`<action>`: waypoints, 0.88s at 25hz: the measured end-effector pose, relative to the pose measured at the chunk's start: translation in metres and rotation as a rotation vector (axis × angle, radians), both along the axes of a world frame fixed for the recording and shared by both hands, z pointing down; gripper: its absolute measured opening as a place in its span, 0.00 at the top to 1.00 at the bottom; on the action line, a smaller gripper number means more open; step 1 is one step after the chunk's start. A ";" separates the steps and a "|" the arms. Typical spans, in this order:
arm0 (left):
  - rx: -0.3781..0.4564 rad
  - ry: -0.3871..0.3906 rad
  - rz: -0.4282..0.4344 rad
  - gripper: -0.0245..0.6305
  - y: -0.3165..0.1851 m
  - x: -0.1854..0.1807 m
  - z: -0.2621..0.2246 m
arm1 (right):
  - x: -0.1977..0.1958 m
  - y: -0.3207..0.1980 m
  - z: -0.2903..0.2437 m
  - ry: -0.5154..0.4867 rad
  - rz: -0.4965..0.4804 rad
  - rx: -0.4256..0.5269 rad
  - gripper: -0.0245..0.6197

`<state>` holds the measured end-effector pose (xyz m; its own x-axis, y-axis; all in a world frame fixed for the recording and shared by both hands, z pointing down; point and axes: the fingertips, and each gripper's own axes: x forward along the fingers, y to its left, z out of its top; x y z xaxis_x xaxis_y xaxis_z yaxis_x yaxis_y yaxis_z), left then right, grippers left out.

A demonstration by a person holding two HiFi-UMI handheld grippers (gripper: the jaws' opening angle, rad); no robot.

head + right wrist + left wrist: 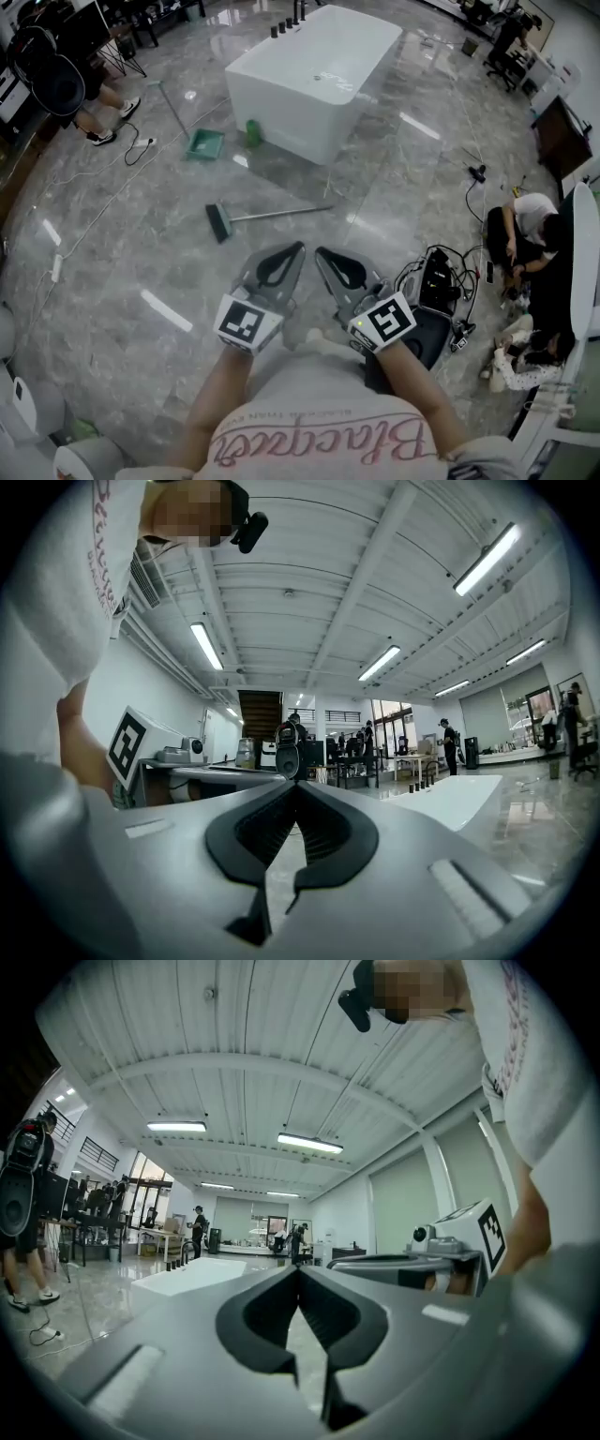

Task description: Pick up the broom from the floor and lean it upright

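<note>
A broom (253, 217) with a green head and a grey stick lies flat on the grey marble floor, in front of the white bathtub (314, 75). My left gripper (297, 247) and my right gripper (319, 251) are held side by side near my body, well short of the broom and above the floor. Both point level with their tips touching, and nothing sits between the jaws of either. In the left gripper view the left gripper (299, 1268) is shut, with the right one beside it. In the right gripper view the right gripper (296, 787) is likewise shut. The broom appears in neither gripper view.
A green dustpan (203, 142) with a long handle lies left of the tub, beside a green bottle (252, 132). Cables trail over the floor at left. A black equipment case (433, 281) with wires sits at my right, and a person (527, 230) crouches beyond it.
</note>
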<state>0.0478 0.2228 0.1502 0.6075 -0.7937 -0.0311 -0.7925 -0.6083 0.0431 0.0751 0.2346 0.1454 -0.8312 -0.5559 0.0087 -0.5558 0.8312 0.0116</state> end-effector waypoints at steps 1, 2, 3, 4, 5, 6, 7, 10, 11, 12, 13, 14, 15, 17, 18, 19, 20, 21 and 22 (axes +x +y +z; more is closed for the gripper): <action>-0.001 0.000 -0.011 0.96 -0.003 0.001 0.003 | 0.004 -0.001 0.002 -0.002 -0.005 -0.007 0.96; -0.004 0.002 -0.023 0.96 -0.005 0.003 0.004 | 0.007 -0.002 0.005 -0.009 -0.013 -0.015 0.96; -0.008 0.003 -0.035 0.96 -0.008 0.004 0.005 | 0.009 -0.005 0.007 -0.016 -0.023 -0.024 0.96; -0.017 0.004 -0.046 0.96 -0.011 0.006 0.005 | 0.011 -0.007 0.010 -0.021 -0.033 -0.034 0.96; -0.028 0.005 -0.055 0.96 -0.013 0.008 0.006 | 0.013 -0.010 0.013 -0.023 -0.041 -0.045 0.96; -0.039 0.003 -0.061 0.96 -0.014 0.010 0.008 | 0.014 -0.014 0.017 -0.024 -0.045 -0.059 0.96; -0.045 -0.003 -0.064 0.96 -0.015 0.010 0.012 | 0.015 -0.017 0.021 -0.025 -0.046 -0.074 0.96; -0.069 -0.018 -0.079 0.96 -0.022 0.005 0.025 | 0.017 -0.028 0.030 -0.039 -0.043 -0.113 0.96; -0.078 -0.015 -0.084 0.96 -0.027 0.002 0.029 | 0.017 -0.033 0.033 -0.041 -0.040 -0.122 0.96; -0.084 -0.012 -0.084 0.96 -0.033 0.000 0.032 | 0.018 -0.039 0.036 -0.042 -0.036 -0.129 0.96; -0.087 -0.013 -0.080 0.96 -0.039 -0.002 0.035 | 0.017 -0.046 0.039 -0.043 -0.030 -0.137 0.96; -0.088 -0.016 -0.076 0.96 -0.045 -0.005 0.038 | 0.017 -0.053 0.041 -0.044 -0.024 -0.144 0.96; -0.089 -0.018 -0.073 0.96 -0.053 -0.009 0.040 | 0.015 -0.061 0.043 -0.044 -0.019 -0.149 0.96; -0.097 -0.021 -0.076 0.96 -0.073 -0.020 0.046 | 0.011 -0.081 0.047 -0.038 -0.011 -0.154 0.96; -0.103 -0.022 -0.077 0.96 -0.085 -0.026 0.050 | 0.008 -0.093 0.049 -0.032 -0.005 -0.155 0.96; -0.109 -0.022 -0.076 0.96 -0.098 -0.032 0.053 | 0.004 -0.106 0.052 -0.026 0.001 -0.158 0.96; -0.117 -0.020 -0.073 0.96 -0.112 -0.039 0.056 | 0.000 -0.119 0.054 -0.021 0.009 -0.161 0.96; -0.125 -0.018 -0.069 0.96 -0.126 -0.045 0.060 | -0.005 -0.133 0.057 -0.016 0.018 -0.164 0.96; -0.132 -0.018 -0.060 0.96 -0.140 -0.051 0.063 | -0.011 -0.147 0.059 -0.009 0.025 -0.166 0.96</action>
